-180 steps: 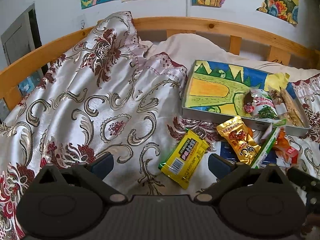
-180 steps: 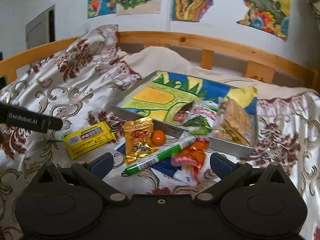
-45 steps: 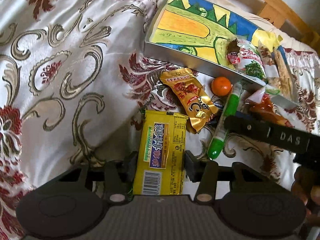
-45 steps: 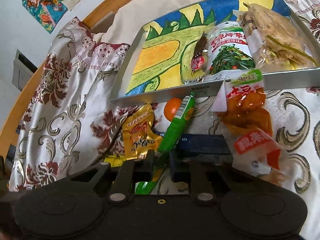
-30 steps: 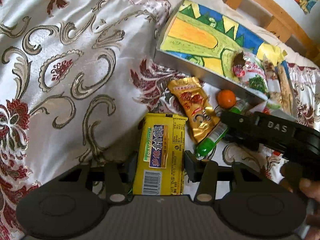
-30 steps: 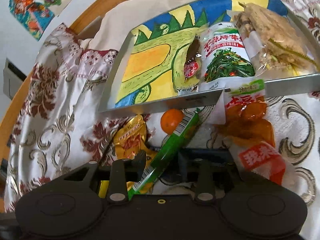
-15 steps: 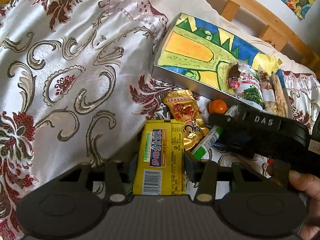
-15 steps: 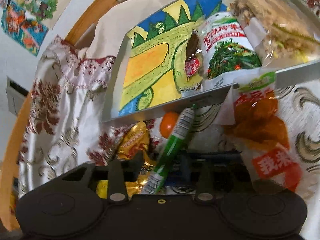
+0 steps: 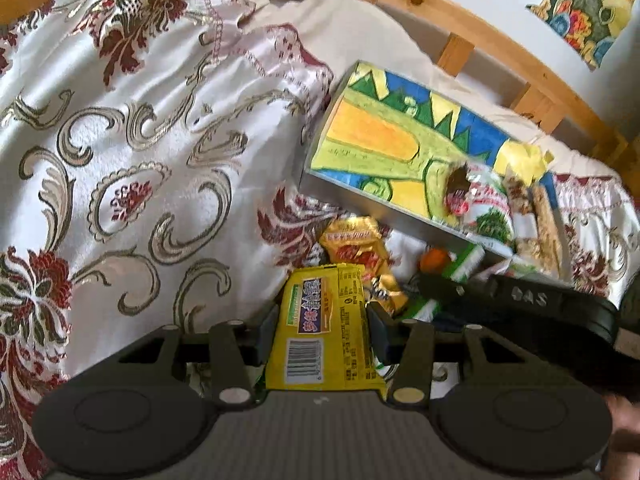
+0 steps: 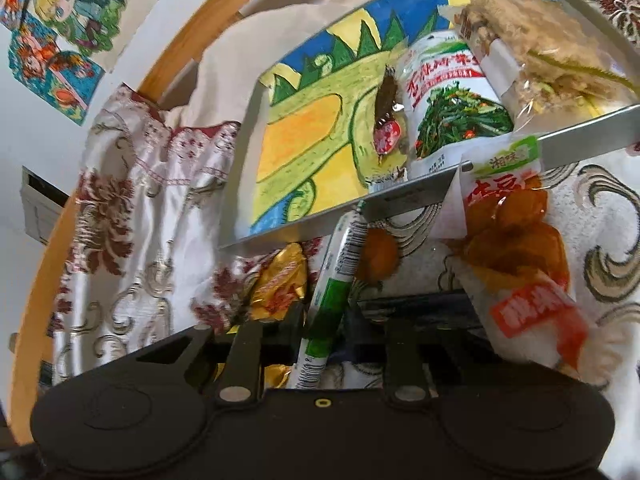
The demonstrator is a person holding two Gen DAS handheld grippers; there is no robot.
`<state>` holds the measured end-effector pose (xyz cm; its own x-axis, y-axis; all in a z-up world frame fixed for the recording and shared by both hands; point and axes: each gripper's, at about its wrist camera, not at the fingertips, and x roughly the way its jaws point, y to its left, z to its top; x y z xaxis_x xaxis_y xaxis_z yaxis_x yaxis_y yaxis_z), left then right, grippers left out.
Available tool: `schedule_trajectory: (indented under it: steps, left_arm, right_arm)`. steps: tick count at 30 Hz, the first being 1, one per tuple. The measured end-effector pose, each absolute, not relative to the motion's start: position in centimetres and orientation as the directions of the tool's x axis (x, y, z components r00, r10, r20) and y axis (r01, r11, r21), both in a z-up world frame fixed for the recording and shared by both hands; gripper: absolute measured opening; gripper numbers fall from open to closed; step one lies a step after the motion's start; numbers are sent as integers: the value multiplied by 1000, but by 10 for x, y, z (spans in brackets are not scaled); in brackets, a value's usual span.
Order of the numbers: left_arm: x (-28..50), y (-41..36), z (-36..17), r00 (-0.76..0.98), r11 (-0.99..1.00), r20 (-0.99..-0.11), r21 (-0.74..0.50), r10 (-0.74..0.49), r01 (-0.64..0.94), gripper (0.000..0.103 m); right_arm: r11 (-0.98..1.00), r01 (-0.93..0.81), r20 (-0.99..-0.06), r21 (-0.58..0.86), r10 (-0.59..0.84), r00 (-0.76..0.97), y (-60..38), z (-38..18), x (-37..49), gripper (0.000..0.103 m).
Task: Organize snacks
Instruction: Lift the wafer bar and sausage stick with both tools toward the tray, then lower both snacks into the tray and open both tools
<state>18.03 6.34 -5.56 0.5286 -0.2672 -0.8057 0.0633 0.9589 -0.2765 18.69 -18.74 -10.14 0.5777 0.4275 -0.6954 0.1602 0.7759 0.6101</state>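
In the left wrist view my left gripper [image 9: 323, 332] is shut on a yellow snack bar [image 9: 324, 320], held lengthwise between the pads. In the right wrist view my right gripper [image 10: 325, 326] has a green snack stick [image 10: 334, 292] between its jaws; they are closing and the pads press on its sides. The stick's far end reaches the front rim of the painted tray [image 10: 400, 198]. A gold packet [image 10: 280, 292], a small orange fruit [image 10: 380, 258] and an orange-red snack bag [image 10: 516, 248] lie on the bedspread before the tray. The right gripper's black body [image 9: 520, 304] crosses the left view.
Inside the tray lie a green-vegetable pack [image 10: 452, 112], a small dark packet [image 10: 386, 120] and a cracker pack [image 10: 552, 60] at its right end. A wooden bed rail [image 9: 460, 20] runs behind. Patterned bedspread [image 9: 140, 160] spreads to the left. A dark blue flat item [image 10: 420, 304] lies under the snacks.
The right jaws have narrowed onto the green stick, which now stands more upright between them. The left gripper has tilted up slightly, still holding the yellow bar. The right gripper sits closer in the left view.
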Motion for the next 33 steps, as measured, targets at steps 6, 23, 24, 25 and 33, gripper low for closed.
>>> schedule_trajectory:
  steps: [6, 23, 24, 25, 33]
  left_arm:
    - [181, 63, -51, 557, 947, -773, -310, -302, 82, 51]
    - [217, 49, -29, 721, 916, -598, -381, -350, 128, 51]
    - [224, 47, -29, 728, 912, -587, -387, -355, 133, 51]
    - [229, 44, -29, 733, 910, -578, -390, -359, 138, 51]
    - [268, 24, -38, 761, 916, -540, -360, -359, 176, 51]
  right_arm:
    - [786, 118, -672, 607, 428, 604, -191, -82, 172, 20]
    - [751, 93, -584, 654, 423, 693, -212, -63, 187, 19]
    - [745, 92, -575, 661, 423, 700, -214, -62, 189, 19]
    - [742, 88, -565, 665, 422, 709, -216, -61, 191, 19]
    - [714, 131, -501, 688, 336, 798, -244, -53, 215, 19]
